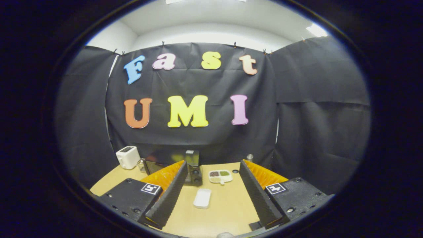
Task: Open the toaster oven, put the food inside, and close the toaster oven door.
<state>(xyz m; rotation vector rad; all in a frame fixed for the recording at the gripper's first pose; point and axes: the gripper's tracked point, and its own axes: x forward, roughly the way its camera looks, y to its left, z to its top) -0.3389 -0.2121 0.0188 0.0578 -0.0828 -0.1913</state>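
Note:
The toaster oven [175, 163], dark with a glass door and a control panel on its right side, stands at the back of the wooden table [228, 205], partly hidden behind my left finger; its door looks closed. A small white rectangular dish [202, 198] lies on the table between my fingers, ahead of them. My gripper [211, 193] is open, fingers wide apart, holding nothing.
A white divided plate [220, 176] with dark and green food sits to the right of the oven. A white pop-up toaster [128, 157] stands at the back left. A small metal cylinder [249, 157] is at the back right. Black cloth walls surround the table.

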